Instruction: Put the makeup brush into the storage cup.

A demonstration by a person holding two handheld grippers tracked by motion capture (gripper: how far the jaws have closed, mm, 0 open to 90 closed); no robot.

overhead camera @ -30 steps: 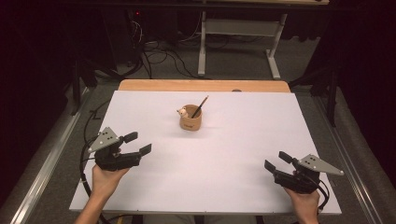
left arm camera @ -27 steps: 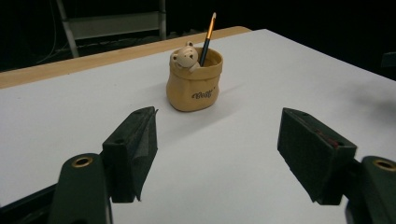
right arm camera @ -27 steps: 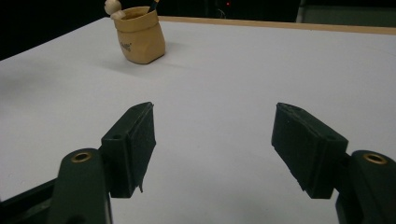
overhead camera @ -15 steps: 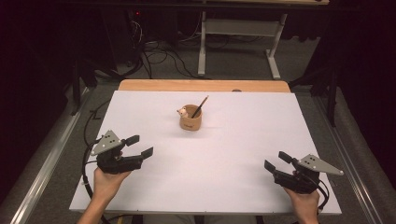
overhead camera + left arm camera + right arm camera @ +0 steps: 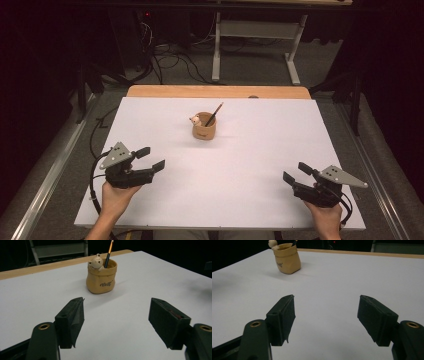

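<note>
Left gripper [image 5: 151, 159]: held in the person's left hand [image 5: 116, 196] at the near left of the counter [image 5: 260, 165]; jaws spread wide, released, nothing between them; aimed toward the centre. Right gripper [image 5: 296, 172]: held in the right hand [image 5: 326, 216] at the near right edge; jaws likewise parted, released, grasping nothing; well apart from the left gripper. Counter: white sheet surface, bare around both grippers; a strip of wood [image 5: 215, 92] along its far edge. Pot [image 5: 203, 128]: tan, sack-shaped, upright, set in the far middle of the counter, well apart from both grippers; dark lettering on its front in the left gripper view [image 5: 101, 280]; a small bear figure [image 5: 96, 263] peeks over its rim. Pencil [image 5: 216, 113]: dark, standing tilted inside the pot, leaning toward the right. Beyond the counter: floor with cables [image 5: 175, 60] and a white metal stand [image 5: 255, 45].
</note>
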